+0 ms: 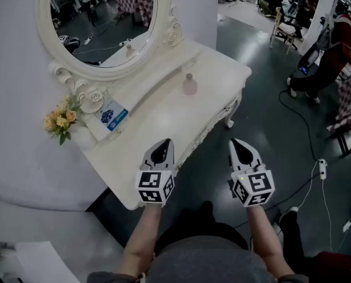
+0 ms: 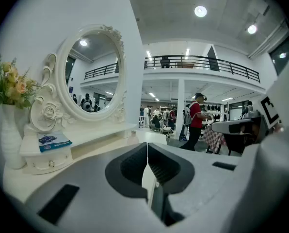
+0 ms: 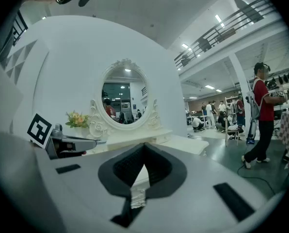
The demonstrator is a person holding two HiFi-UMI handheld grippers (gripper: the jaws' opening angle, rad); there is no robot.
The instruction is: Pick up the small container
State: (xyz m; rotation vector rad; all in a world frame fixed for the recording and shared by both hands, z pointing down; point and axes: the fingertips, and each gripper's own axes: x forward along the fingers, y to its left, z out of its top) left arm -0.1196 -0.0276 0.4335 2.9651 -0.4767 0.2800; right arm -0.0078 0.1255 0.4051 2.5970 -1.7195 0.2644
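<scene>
The small container (image 1: 189, 85), a pale pink bottle with a cap, stands upright on the white dressing table (image 1: 164, 114) towards its far right part. In the left gripper view the container (image 2: 133, 137) shows small, beyond the jaws. My left gripper (image 1: 166, 142) hovers over the table's near edge, well short of the container, jaws shut and empty (image 2: 147, 147). Off the table's front edge, over the floor, my right gripper (image 1: 235, 141) is held with its jaws shut on nothing (image 3: 144, 147). Both point towards the table.
An oval mirror (image 1: 105, 16) in an ornate frame stands at the table's back. A vase of yellow flowers (image 1: 60, 121) and a blue packet (image 1: 113, 116) sit on a small drawer unit at the left. Cables (image 1: 317, 152) and a person in red (image 1: 334, 52) are on the floor at right.
</scene>
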